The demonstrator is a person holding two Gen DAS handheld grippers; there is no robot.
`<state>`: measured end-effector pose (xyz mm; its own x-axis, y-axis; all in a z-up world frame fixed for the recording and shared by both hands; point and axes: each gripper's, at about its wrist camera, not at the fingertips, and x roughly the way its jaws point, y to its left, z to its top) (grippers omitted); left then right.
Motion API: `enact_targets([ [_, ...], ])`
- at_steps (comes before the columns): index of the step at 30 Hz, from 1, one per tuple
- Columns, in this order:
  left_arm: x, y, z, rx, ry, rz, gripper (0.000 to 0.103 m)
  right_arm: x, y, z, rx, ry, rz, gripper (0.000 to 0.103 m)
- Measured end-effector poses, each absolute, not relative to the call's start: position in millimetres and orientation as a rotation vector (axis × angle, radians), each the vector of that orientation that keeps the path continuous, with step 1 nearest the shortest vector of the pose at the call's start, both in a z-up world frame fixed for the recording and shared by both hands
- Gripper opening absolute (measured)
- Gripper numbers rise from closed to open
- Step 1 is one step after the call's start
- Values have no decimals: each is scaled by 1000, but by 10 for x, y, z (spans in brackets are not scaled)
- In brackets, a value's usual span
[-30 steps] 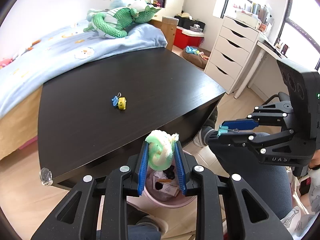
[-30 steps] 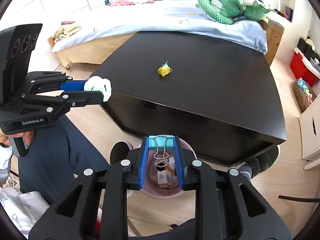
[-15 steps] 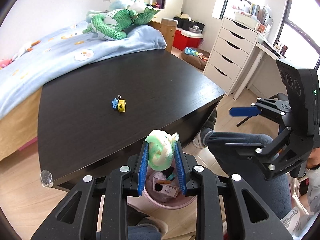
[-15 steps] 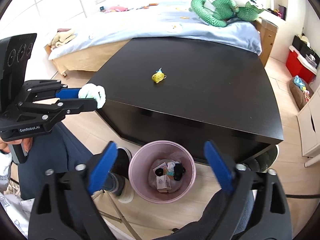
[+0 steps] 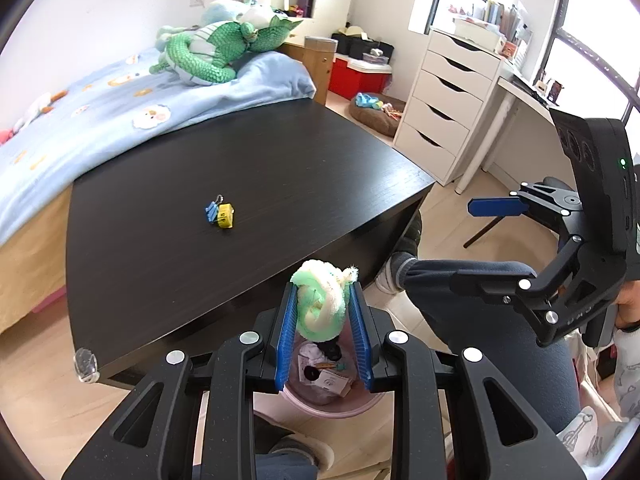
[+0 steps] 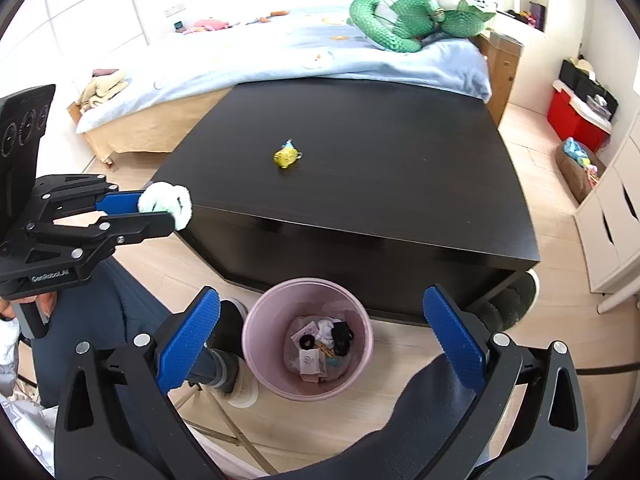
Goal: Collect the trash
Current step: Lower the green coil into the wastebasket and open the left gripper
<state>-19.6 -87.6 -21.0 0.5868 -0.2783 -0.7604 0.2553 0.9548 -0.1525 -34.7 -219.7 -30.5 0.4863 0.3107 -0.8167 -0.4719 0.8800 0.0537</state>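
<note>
Trash: a soft green-and-white wad (image 5: 322, 304), pinched in the left gripper (image 5: 323, 334), above the pink bin (image 6: 256, 344).
Bench (image 5: 280, 168): clips (image 5: 220, 213) lie ahead, well apart.
Right gripper (image 6: 320, 344): jaws opening wide, empty, bin below.
Risk: the wad may bounce off the rim, or cling to the pads.

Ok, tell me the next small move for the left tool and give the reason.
Probably open the left tool and drop the green and white fluffy wad it grips. In the left wrist view the wad sits right above the pink bin, so it should fall in. The right tool is opening above the same bin with nothing between its pads, so its part looks done.
</note>
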Motion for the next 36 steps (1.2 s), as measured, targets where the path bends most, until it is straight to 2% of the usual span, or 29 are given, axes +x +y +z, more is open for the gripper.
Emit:
enact_targets([
  [11,-149,-1058,-205,16,900,-362,26,-348,-2408,-195,-146,923,413,100],
  [16,-125,-1106,-208,23,909,-387,31,-341,-2484,-181,-125,920,403,100],
  [19,-97,-1127,-228,17,919,-400,42,-335,-2516,-174,-112,919,399,100],
  [22,-69,-1123,-272,4,933,-396,57,-333,-2538,-179,-106,919,399,100],
  [24,-69,-1116,-284,-7,932,-391,79,-334,-2544,-185,-101,919,401,100],
  [26,-77,-1103,-274,-19,918,-383,88,-335,-2545,-192,-95,920,408,100],
  [30,-68,-1042,-267,-26,910,-332,95,-344,-2536,-204,-91,919,416,100],
  [36,-66,-942,-263,-30,900,-283,95,-348,-2501,-222,-91,923,431,100],
])
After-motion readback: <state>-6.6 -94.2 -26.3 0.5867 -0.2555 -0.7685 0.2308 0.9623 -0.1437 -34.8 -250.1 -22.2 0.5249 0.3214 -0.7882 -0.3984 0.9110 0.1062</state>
